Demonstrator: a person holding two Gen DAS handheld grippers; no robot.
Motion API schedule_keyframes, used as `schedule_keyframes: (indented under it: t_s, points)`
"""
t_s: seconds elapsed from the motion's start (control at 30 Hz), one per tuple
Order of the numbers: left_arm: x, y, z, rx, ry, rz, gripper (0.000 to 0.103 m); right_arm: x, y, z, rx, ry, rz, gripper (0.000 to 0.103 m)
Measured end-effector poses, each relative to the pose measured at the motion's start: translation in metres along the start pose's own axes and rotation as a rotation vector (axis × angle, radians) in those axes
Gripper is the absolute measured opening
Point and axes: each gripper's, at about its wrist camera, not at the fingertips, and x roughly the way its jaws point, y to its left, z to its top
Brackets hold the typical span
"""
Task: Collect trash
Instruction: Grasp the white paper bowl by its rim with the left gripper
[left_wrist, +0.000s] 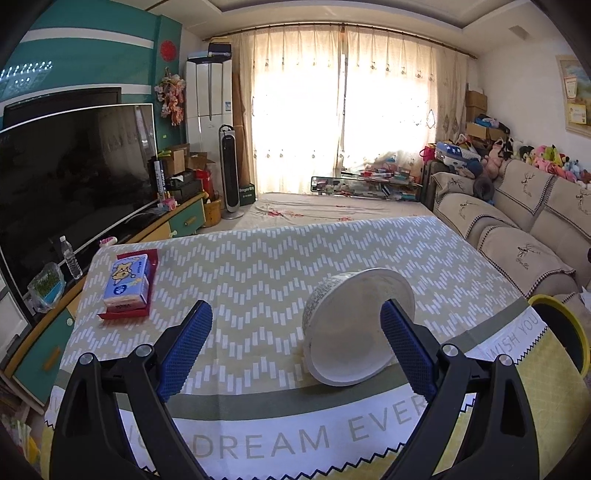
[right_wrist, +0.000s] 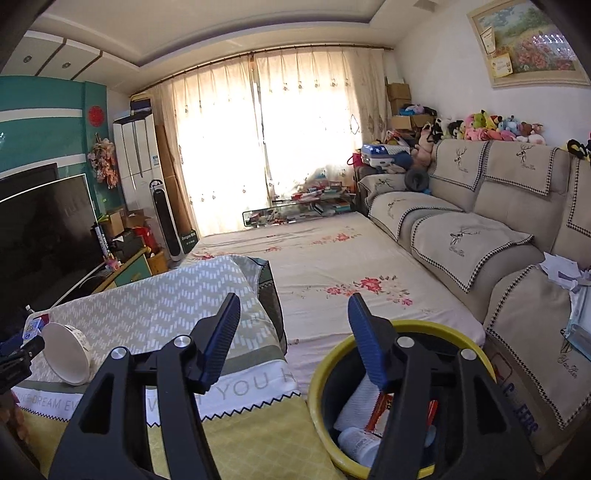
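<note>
Some trash sits in the yellow bin (right_wrist: 402, 402) at lower right, both grippers' fingers wide open and empty, but the tipped bowl (left_wrist: 356, 326) still waits on the surface (left_wrist: 258, 266).

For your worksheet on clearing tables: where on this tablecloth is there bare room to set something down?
Free: the wide zigzag stretch between the tissue pack on its red tray and the tipped bowl, and behind both. Crowded: the yellow bin, already holding trash.

Both grippers (left_wrist: 295, 325) (right_wrist: 293, 321) — fingers apart
</note>
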Motion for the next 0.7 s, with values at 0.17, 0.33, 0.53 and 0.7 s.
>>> schedule_keyframes:
  t_s: [0.17,0.33,0.53,0.7]
  points:
    - [0.01,0.0,-0.001,-0.011,0.046,-0.045,0.091,-0.021,0.006,-0.003,-0.018,-0.152,-0.054,0.067]
    - [0.027,0.004,-0.003,-0.046,0.127,-0.072,0.083,-0.025,0.012,-0.006,-0.037,-0.189,-0.04,0.072]
    - [0.049,-0.005,-0.005,-0.011,0.219,-0.032,0.061,-0.016,0.008,-0.01,-0.04,-0.158,-0.027,0.072]
    - [0.061,-0.001,-0.003,-0.033,0.246,-0.001,0.05,-0.013,0.001,-0.01,-0.015,-0.146,-0.023,0.073]
